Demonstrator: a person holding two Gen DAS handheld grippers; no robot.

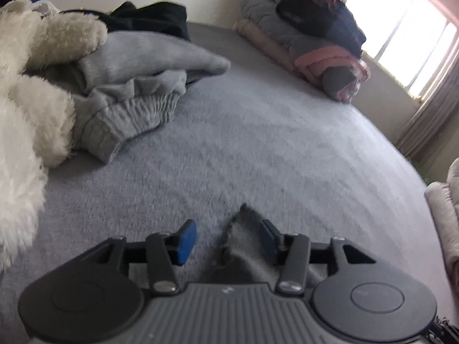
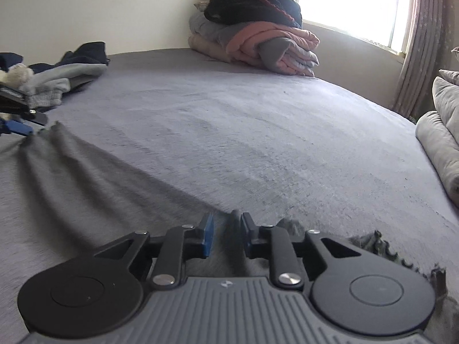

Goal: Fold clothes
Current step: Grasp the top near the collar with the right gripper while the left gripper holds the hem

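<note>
A thin dark grey cloth (image 2: 86, 177) lies spread on the bed (image 2: 258, 132), running from the far left toward my right gripper (image 2: 227, 235). That gripper's blue pads stand a little apart. A ridge of the cloth rises between them, close to the right pad, and is not pinched. In the left wrist view, a frayed corner of the same cloth (image 1: 243, 229) sticks up between the pads of my left gripper (image 1: 228, 240). It leans on the right pad. The left gripper is open wide. Its blue fingers (image 2: 18, 128) also show at the cloth's far left corner.
A heap of light grey sweat clothes (image 1: 129, 86) and a white plush toy (image 1: 34, 57) sit at the left. Folded blankets (image 2: 258, 37) are stacked in the far corner by the window (image 2: 350, 3). Pillows (image 2: 441, 132) lie along the bed's right edge.
</note>
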